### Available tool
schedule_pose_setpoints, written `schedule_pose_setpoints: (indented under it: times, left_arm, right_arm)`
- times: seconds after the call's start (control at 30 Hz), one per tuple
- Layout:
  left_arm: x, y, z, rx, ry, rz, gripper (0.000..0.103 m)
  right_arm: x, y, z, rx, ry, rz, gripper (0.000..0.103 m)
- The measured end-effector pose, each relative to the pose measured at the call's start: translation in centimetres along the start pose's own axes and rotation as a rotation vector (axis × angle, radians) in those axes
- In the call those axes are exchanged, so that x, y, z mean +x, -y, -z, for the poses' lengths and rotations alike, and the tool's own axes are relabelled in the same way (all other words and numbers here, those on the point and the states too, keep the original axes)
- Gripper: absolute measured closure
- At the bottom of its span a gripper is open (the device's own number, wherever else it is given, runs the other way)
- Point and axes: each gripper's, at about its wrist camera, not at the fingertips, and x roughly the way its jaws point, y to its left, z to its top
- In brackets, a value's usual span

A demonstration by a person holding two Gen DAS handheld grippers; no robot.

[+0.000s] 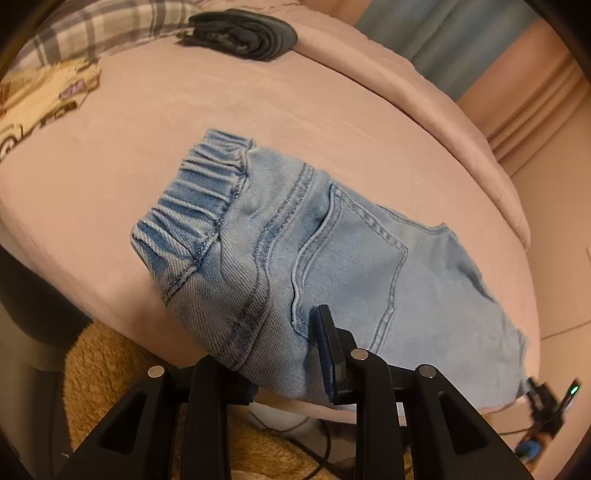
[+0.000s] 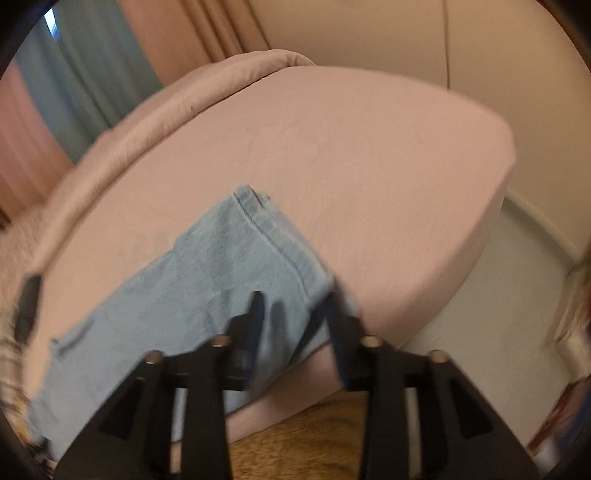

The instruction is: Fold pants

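Observation:
Light blue denim pants [image 1: 314, 243] lie folded on a pink bed, elastic waistband at the upper left, back pocket facing up. They also show in the right wrist view [image 2: 207, 288], where they hang over the bed's near edge. My left gripper [image 1: 288, 358] is open at the pants' near edge, with the right finger [image 1: 328, 350] over the cloth and the left finger mostly hidden under it. My right gripper [image 2: 293, 310] is open at the pants' near right corner, with denim between its fingers; this view is blurred.
The pink bed [image 1: 258, 99] has a dark folded garment [image 1: 243, 33], a plaid cloth [image 1: 92, 29] and a patterned cloth [image 1: 40, 103] at its far side. A brown fuzzy rug [image 1: 110, 376] and cables lie on the floor below. Curtains [image 2: 92, 74] hang behind.

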Motion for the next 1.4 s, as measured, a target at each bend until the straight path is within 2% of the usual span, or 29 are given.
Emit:
schedule_pose_setpoints:
  times: [0.07,0.1,0.13,0.17,0.23,0.3,0.37,0.4,0.43,0.47,0.53,0.67,0.77,0.8,0.9,0.97,1.07,1.13,1.2,1.27,1.33,1.4]
  left_arm:
    - [-0.1,0.4,-0.1,0.006,0.005,-0.007,0.078]
    - [-0.1,0.3,-0.2,0.008,0.007,-0.008,0.078]
    - [-0.1,0.3,-0.2,0.009,0.007,-0.009,0.078]
    - [0.0,0.3,-0.2,0.008,0.006,-0.01,0.078]
    - [0.1,0.1,-0.2,-0.001,0.003,-0.008,0.077]
    - [0.2,0.1,-0.1,-0.003,0.001,-0.009,0.077]
    - [0.2,0.2,-0.1,0.002,0.002,-0.008,0.077]
    - [0.2,0.2,-0.1,0.003,0.002,-0.007,0.077]
    - [0.2,0.1,-0.1,0.004,0.001,-0.005,0.077]
    - [0.2,0.1,-0.1,0.005,0.0,-0.003,0.077]
    - [0.1,0.0,-0.2,0.007,0.0,0.0,0.077]
    - [-0.1,0.4,0.0,0.033,0.012,0.001,0.077]
    - [-0.2,1.0,0.2,0.067,0.02,0.044,0.077]
    - [-0.1,1.2,0.3,0.075,0.019,0.038,0.077]
    - [0.9,0.5,0.3,0.054,-0.004,0.03,0.077]
    - [1.1,0.0,0.2,0.037,-0.015,0.052,0.077]
    - [0.5,-0.5,-0.2,0.028,-0.043,0.088,0.077]
    - [-0.2,-0.9,-0.5,0.011,-0.046,0.123,0.075]
    - [-1.0,-1.5,-0.8,-0.01,-0.024,0.085,0.064]
    - [-2.0,-1.9,-0.9,-0.022,0.022,0.021,0.062]
    - [-1.9,-2.5,-1.3,-0.034,0.038,0.027,0.061]
    - [-1.2,-3.2,-1.6,-0.058,0.025,0.031,0.061]
  right_arm:
    - [-0.3,0.0,-1.4,-0.033,0.017,0.011,0.061]
    - [-0.4,-0.5,-2.4,-0.04,0.026,-0.002,0.056]
    - [-0.7,-0.1,-2.8,-0.043,0.031,-0.016,0.046]
    - [-0.4,-0.6,-3.8,-0.049,0.034,-0.067,0.042]
    - [0.8,-1.2,-5.0,-0.049,0.017,-0.136,0.041]
    - [2.6,-2.4,-6.2,-0.062,-0.012,-0.162,0.043]
    - [5.0,-3.5,-6.9,-0.088,-0.034,-0.12,0.043]
    - [5.9,-3.8,-7.0,-0.099,-0.041,-0.089,0.052]
    - [7.0,-4.1,-7.0,-0.113,-0.032,-0.05,0.084]
    - [7.9,-4.2,-6.6,-0.129,-0.025,-0.027,0.087]
    - [8.3,-4.3,-6.5,-0.125,-0.02,-0.024,0.089]
    - [5.3,-3.7,-7.5,-0.049,0.102,-0.071,0.091]
    - [4.6,-3.2,-8.6,-0.01,0.151,-0.084,0.091]
    - [4.8,-3.3,-8.8,-0.021,0.144,-0.065,0.091]
    - [7.5,-3.1,-8.2,-0.018,0.052,-0.018,0.091]
    - [9.5,-3.1,-7.0,-0.038,0.015,0.006,0.09]
    - [8.9,-4.3,-6.3,-0.134,0.047,0.07,0.085]
    - [8.6,-5.0,-6.8,-0.16,0.022,0.104,0.075]
    - [7.0,-6.2,-7.0,-0.176,0.003,0.103,0.064]
    - [5.0,-8.3,-6.9,-0.225,0.031,0.056,0.056]
    - [2.9,-11.5,-6.0,-0.297,0.047,-0.033,0.048]
    - [1.7,-15.1,-4.7,-0.369,0.025,-0.146,0.048]
